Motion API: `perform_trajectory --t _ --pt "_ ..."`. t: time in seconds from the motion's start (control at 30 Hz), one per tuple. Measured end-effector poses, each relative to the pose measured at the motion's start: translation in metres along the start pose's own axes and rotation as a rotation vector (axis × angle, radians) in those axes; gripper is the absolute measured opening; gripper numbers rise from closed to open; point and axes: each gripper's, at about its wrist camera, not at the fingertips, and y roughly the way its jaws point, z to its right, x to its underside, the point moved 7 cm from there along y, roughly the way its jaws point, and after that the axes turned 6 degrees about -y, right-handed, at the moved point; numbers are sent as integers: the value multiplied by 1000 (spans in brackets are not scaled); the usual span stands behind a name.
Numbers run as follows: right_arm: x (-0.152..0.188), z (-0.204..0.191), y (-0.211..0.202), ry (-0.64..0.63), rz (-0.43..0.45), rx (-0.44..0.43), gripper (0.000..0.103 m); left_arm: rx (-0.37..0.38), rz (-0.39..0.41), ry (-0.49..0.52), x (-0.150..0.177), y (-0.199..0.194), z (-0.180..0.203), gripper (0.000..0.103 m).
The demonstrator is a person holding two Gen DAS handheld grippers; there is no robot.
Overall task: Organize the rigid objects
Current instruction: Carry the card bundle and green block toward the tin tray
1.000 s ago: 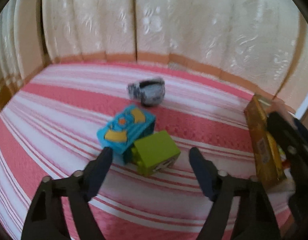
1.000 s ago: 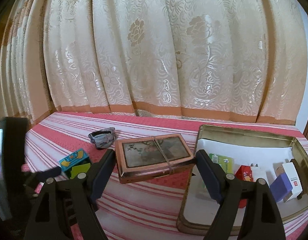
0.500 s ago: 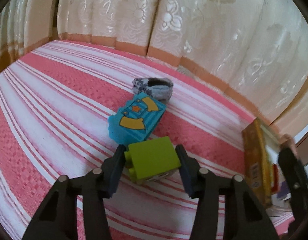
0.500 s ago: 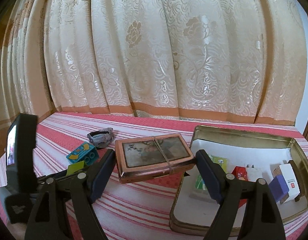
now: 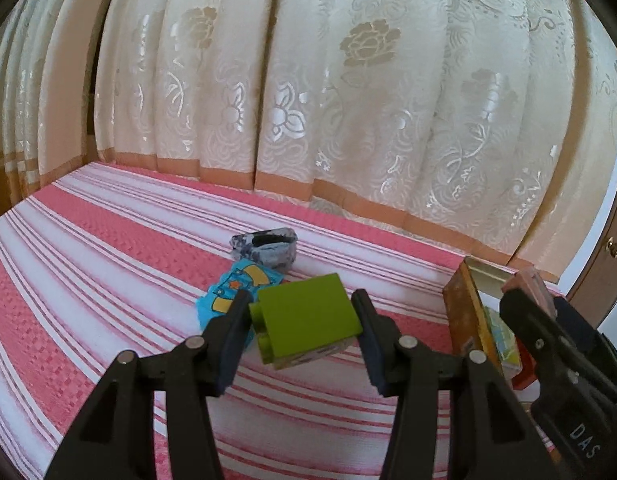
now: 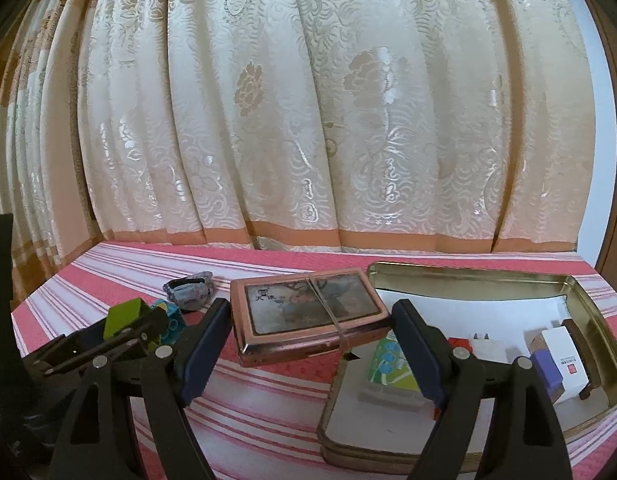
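My left gripper (image 5: 302, 322) is shut on a green toy brick (image 5: 308, 320) and holds it a little above the striped cloth; the brick also shows in the right wrist view (image 6: 122, 318). A blue patterned brick (image 5: 232, 292) and a grey lumpy object (image 5: 266, 248) lie just behind it. My right gripper (image 6: 310, 346) is shut on a copper-edged tin lid (image 6: 308, 312), held level beside the open gold tin (image 6: 468, 276). The tin holds several small blocks and boxes.
The red and white striped cloth (image 5: 88, 264) covers the table. A cream patterned curtain (image 6: 308, 120) hangs close behind. The tin also shows edge-on in the left wrist view (image 5: 464, 312), with my right gripper's body to its right.
My left gripper moved in around the green brick, closed on it and lifted it off the cloth. The right gripper kept holding the lid and rose slightly.
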Motion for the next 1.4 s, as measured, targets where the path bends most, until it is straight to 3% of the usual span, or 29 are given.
perform_trajectory --t 0.73,1.4 --pt "11 29 -22 4 20 73 83 -92 136 163 2 -25 28 50" --pt "16 72 -47 37 45 136 83 -62 137 154 17 -36 53 51"
